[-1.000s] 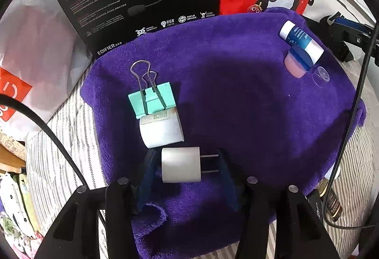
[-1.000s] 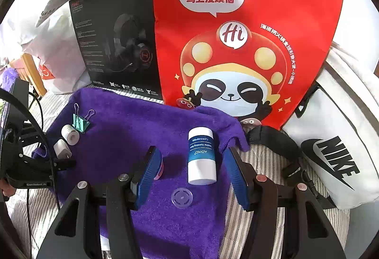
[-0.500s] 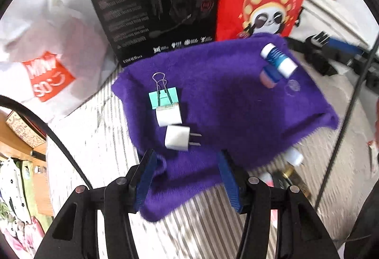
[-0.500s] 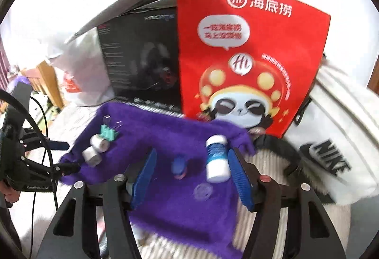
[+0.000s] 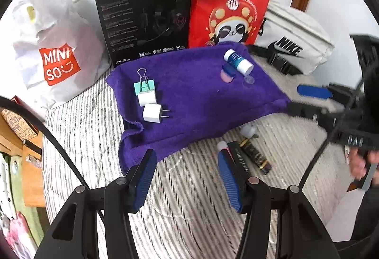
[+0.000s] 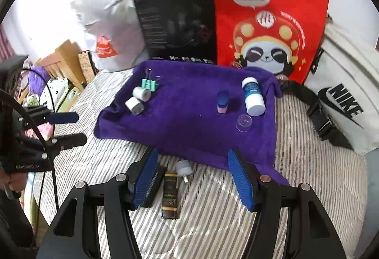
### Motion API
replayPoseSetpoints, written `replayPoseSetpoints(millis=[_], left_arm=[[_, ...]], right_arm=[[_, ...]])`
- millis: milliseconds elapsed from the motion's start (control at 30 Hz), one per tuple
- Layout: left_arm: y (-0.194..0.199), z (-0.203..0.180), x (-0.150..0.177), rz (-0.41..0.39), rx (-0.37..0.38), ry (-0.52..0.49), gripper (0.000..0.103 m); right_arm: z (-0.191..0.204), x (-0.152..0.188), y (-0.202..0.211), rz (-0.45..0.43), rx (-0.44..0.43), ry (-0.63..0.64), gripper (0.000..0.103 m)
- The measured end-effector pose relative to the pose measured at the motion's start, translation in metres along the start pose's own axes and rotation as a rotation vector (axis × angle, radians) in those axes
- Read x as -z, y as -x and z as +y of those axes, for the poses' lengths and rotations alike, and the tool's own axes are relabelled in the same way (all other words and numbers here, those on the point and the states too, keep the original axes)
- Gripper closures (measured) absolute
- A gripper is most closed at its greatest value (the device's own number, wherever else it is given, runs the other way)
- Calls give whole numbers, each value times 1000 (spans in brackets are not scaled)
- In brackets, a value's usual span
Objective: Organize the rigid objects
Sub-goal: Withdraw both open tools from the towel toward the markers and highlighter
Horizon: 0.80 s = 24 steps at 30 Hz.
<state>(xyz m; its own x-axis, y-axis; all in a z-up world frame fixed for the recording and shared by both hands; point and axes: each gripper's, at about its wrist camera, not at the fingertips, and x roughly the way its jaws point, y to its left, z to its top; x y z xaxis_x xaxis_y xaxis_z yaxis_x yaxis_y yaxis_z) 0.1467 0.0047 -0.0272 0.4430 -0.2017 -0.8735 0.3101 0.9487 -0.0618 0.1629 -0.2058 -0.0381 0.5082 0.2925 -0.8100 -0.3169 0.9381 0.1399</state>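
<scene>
A purple towel (image 5: 201, 97) (image 6: 189, 121) lies on the striped bed. On its left lie a teal binder clip (image 5: 143, 87) (image 6: 149, 84), a white block (image 5: 147, 99) (image 6: 141, 93) and a white plug adapter (image 5: 153, 113) (image 6: 134, 105). On its right lie a white and blue bottle (image 5: 238, 61) (image 6: 252, 95), a blue and pink cap (image 5: 227, 73) (image 6: 222, 102) and a clear round lid (image 5: 249, 80) (image 6: 244, 123). My left gripper (image 5: 187, 178) is open and empty, back over the bed near the towel's front edge. My right gripper (image 6: 196, 178) is open and empty, also in front of the towel.
Off the towel on the bed lie a small white adapter (image 6: 183, 169) (image 5: 247, 129), a black and gold stick (image 6: 170, 190) (image 5: 254, 156) and a black box (image 6: 154, 185). Behind the towel stand a white Miniso bag (image 5: 54, 50), a black headset box (image 5: 146, 19), a red panda bag (image 6: 267, 22) and a white Nike bag (image 6: 343, 102).
Both grippers have pulled back and up from the towel. The plug adapter lies free, out from between the left fingers, and the bottle lies free of the right fingers. More bed shows.
</scene>
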Motion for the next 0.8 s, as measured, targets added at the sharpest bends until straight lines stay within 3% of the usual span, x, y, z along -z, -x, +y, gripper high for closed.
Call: replayPoseSetpoints(millis=[133,233,333,567,800], left_arm=[[14,-6,8,2,-41,-15,51],[29,-6,19,4,-100,-55,51],[38,-5,23,-4,-108,-71,51],[22,-9,27,4,-46,-30,51],[-1,-6,35,42,99,83,51]], right_arm=[[15,11,9,4,-27,12,41],[28,18,18,9,32,93,41],[35,24,28,-18,76,162,40],[32,34,20,-20,41,170,41],[27,48,-27,16,-12,178,69]])
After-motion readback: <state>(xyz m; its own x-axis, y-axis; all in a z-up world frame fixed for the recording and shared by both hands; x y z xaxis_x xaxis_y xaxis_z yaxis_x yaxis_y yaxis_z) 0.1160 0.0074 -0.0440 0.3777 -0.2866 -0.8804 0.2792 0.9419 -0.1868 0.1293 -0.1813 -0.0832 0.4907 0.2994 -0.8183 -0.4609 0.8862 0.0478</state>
